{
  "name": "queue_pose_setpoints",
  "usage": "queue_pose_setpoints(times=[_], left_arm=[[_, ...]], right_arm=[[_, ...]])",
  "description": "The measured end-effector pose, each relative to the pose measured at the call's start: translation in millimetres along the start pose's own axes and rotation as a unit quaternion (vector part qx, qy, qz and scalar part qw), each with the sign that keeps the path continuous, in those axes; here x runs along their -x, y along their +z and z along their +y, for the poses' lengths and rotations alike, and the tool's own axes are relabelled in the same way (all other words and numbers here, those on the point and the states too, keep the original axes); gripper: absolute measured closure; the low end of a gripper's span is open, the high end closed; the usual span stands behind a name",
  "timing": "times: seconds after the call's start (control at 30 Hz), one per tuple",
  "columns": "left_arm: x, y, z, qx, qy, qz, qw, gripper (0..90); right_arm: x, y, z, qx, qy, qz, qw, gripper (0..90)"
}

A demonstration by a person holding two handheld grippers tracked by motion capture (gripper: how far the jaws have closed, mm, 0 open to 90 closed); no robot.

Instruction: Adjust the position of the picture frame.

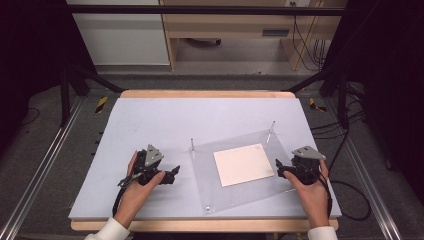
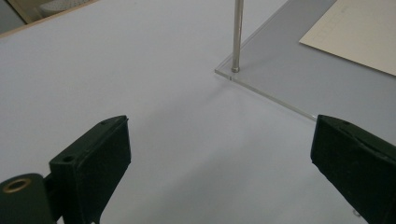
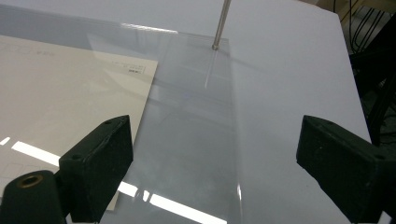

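Left gripper (image 1: 172,174): held in the person's left hand (image 1: 136,186) over the near-left part of the desk (image 1: 150,120) — jaws spread wide, nothing between them, only bare desk surface beneath.
Right gripper (image 1: 278,169): held in the right hand (image 1: 311,187) near the desk's right edge — jaws wide apart, gripping nothing, hanging just over the right edge of the clear plate (image 1: 202,165).
Clear plate: a see-through sheet lying flat on the right half of the desk, turned askew to the desk's edges, its near corner close to the front edge.
Paper sheet (image 1: 244,164): cream, square, lying flat at the middle of the plate.
Left pin (image 1: 192,144): thin metal rod upright at the plate's far-left corner, ahead of the left gripper.
Right pin (image 1: 271,130): the same kind of rod, upright at the plate's far-right corner.
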State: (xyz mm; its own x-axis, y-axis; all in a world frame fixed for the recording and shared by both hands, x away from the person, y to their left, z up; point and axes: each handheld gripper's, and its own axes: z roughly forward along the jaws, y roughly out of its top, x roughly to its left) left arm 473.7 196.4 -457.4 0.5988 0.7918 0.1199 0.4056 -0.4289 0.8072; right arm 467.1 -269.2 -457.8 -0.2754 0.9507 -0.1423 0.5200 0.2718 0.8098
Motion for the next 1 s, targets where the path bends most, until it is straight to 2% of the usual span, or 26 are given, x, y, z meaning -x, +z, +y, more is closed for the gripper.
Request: queue_pose_setpoints(times=[0.3,0.5,0.53,0.6,0.63,0.67,0.73,0.8,0.83,0.9,1.0], left_arm=[[4.0,0.3,0.7,-0.012,0.005,-0.005,0.9999,5.0],[12.9,0.9,4.7,-0.023,0.008,-0.006,0.9997,5.8],[16.3,2.2,9.3,-0.022,0.012,-0.014,0.9996,5.8],[20.2,3.6,15.6,-0.033,0.024,-0.020,0.9990,5.9],[20.2,3.6,15.6,-0.033,0.024,-0.020,0.9990,5.9],[21.5,5.3,19.3,-0.036,0.026,-0.022,0.9988,5.9],[24.3,12.6,30.9,-0.042,0.036,-0.026,0.9981,6.9],[24.4,14.3,33.9,-0.043,0.042,-0.025,0.9979,7.7],[24.7,18.0,38.7,-0.045,0.047,-0.021,0.9977,7.8],[23.4,26.0,49.9,-0.043,0.033,-0.019,0.9983,8.2],[22.0,31.1,55.0,-0.047,0.028,-0.021,0.9983,9.3]], right_arm=[[-3.1,1.8,-0.9,-0.005,-0.008,-0.011,0.9999,10.2],[-9.6,2.5,0.6,-0.020,-0.032,-0.023,0.9990,14.0],[-11.8,3.8,4.0,-0.028,-0.037,-0.018,0.9988,16.3],[-11.4,6.7,10.0,-0.043,-0.053,-0.017,0.9975,19.6],[-11.4,6.7,10.0,-0.043,-0.053,-0.017,0.9975,19.6],[-10.0,8.1,14.3,-0.046,-0.061,-0.011,0.9970,20.5],[-4.8,12.9,30.2,-0.062,-0.080,-0.012,0.9947,21.4],[-0.6,16.2,40.9,-0.068,-0.090,-0.014,0.9935,21.9],[3.0,18.8,49.3,-0.071,-0.087,-0.003,0.9937,22.6],[8.4,25.1,61.4,-0.075,-0.085,0.003,0.9935,23.2],[11.8,32.1,71.6,-0.084,-0.087,0.008,0.9927,23.4]])
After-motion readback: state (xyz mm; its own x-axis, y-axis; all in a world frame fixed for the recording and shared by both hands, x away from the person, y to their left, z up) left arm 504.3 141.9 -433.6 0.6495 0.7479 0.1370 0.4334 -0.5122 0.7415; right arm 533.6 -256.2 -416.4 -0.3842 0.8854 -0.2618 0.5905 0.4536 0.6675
